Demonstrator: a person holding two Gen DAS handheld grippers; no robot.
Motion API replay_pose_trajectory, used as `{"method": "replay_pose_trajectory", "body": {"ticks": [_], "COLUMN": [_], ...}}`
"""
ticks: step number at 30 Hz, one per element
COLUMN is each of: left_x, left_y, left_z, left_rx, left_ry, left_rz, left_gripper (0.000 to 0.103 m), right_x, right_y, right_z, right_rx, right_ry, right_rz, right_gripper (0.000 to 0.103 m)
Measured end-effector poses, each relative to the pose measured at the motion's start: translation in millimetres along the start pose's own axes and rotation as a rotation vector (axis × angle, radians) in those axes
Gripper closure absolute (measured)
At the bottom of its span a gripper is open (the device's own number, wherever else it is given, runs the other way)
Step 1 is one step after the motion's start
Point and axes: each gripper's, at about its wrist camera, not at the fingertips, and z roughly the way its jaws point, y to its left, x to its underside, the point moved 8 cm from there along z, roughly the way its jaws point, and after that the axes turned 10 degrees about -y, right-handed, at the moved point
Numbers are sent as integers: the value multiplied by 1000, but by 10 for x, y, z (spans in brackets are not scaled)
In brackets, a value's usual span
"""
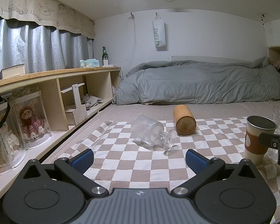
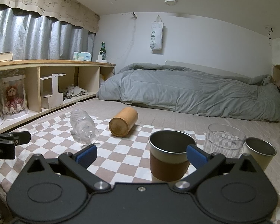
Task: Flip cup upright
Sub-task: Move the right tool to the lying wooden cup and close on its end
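Ribbed glass cup [image 1: 149, 133] on its side, claws open

Grey duvet [image 1: 205, 82], green bottle [image 1: 104, 53]

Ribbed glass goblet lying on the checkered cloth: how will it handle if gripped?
The goblet looks like thin clear glass, so probably fragile and slippery against the pads. Lying on its side on its round bowl and foot, it may roll when nudged. The soft checkered cloth should damp that somewhat.

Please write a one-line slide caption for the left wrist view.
Open left gripper faces a ribbed glass goblet and wooden cup lying sideways on checkered cloth.
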Motion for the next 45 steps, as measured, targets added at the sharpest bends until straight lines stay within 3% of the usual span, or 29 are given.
{"method": "replay_pose_trajectory", "body": {"ticks": [11, 21, 30, 34, 37, 45], "left_x": [71, 219, 394, 461, 505, 587], "left_y": [47, 256, 474, 496, 480, 477], "left_z": [150, 316, 500, 578, 625, 725], "left_rx": [32, 22, -11, 5, 44, 50], "left_ry": [-11, 0, 58, 100, 127, 150], "left_rz": [-69, -123, -176, -178, -196, -206], "left_gripper": [0, 0, 0, 0, 0, 0], "right_x": [-233, -484, -271, -123, 15, 264], "right_y": [80, 380, 532, 500, 462, 450], "right_z": [161, 989, 2039, 2426, 2703, 3103], "right_rx": [-4, -20, 45, 69, 90, 101], "right_ry": [-1, 48, 209, 285, 338, 396], "right_rz": [62, 124, 134, 235, 316, 446], "right_gripper": [0, 0, 0, 1, 8, 16]}}
